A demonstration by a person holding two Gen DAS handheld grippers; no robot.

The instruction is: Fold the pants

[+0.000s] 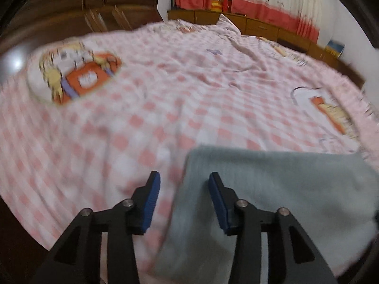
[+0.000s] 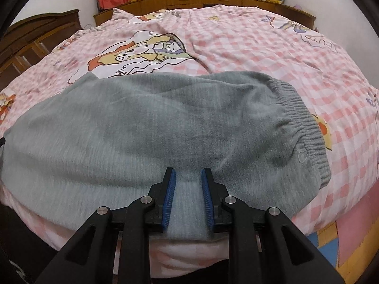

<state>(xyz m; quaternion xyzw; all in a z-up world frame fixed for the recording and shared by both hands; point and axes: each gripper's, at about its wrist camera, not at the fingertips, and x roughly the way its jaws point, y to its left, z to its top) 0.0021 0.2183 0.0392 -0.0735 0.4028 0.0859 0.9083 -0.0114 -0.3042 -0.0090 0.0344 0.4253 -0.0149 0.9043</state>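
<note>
Both grippers stand open: left gripper (image 1: 183,179) wide, right gripper (image 2: 188,174) narrower. Close each squarely on the near edge of the pants (image 2: 146,127), gathering every layer. Lift both evenly.

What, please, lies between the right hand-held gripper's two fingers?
Grey pants fabric fills the gap of the right hand-held gripper, seen in the right wrist view.

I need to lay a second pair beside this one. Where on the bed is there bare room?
Bare checked quilt lies beyond the grey pants toward the wooden cabinets, and right of the ribbed waistband. In the left wrist view, the quilt left of the pants' edge is bare too. The near edge is crowded: pants, both grippers.
</note>
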